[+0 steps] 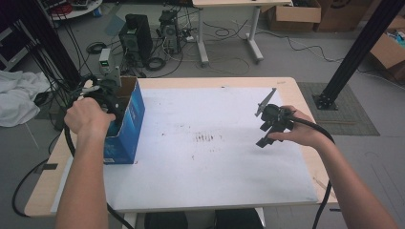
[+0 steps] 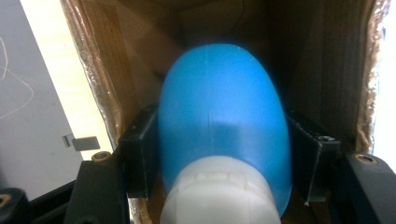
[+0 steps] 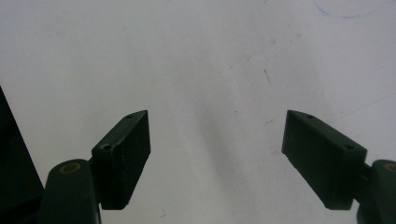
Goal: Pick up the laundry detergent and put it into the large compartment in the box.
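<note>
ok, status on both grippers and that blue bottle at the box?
Left gripper shut on blue white-capped plastic bottle, inside the open blue cardboard box. Right gripper open, empty, over the white table sheet. Nothing blocking.

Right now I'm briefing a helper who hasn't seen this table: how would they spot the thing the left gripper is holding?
Start at the white-topped table and go to the open blue cardboard box on its left edge. The left gripper reaches into it, fingers clamped on a smooth, egg-shaped blue bulb with a ribbed white base, the one glossy thing against brown cardboard.

- A flat white board (image 1: 205, 143) lies under the right gripper.
- A black computer tower (image 1: 136, 38) stands on the floor behind the left gripper.
- A crumpled white cloth (image 1: 16, 98) lies far left.
</note>
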A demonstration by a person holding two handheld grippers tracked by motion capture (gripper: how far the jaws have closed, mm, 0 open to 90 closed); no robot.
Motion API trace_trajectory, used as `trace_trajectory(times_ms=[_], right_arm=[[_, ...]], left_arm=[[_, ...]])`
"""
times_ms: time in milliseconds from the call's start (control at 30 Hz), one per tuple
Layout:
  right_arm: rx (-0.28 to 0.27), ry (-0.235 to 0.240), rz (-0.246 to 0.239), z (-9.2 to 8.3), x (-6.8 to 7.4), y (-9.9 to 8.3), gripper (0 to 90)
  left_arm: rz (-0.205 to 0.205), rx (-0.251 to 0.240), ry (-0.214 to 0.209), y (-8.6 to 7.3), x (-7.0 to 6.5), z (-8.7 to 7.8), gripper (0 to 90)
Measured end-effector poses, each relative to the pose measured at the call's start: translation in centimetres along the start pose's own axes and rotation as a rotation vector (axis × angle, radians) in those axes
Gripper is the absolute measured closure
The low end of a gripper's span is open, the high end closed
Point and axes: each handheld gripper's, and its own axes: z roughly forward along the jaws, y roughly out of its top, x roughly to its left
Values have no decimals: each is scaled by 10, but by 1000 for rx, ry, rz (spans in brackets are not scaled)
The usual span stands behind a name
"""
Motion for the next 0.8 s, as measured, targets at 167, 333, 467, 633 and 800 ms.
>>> trace_trajectory(times_ms=[167, 333, 467, 633, 800], right_arm=[[-1, -1, 2, -1, 0, 0, 236], [4, 0, 1, 0, 1, 0, 236], [2, 1, 3, 0, 1, 0, 236], [6, 4, 0, 0, 1, 0, 236], [5, 3, 3, -1, 1, -1, 236]], left_arm=[[0, 3, -1, 0, 0, 0, 374], [-9, -4, -9, 0, 1, 1, 371], [-8, -7, -7, 0, -1, 1, 369], [-8, -8, -5, 0, -1, 1, 368], [-4, -3, -6, 0, 0, 1, 369]])
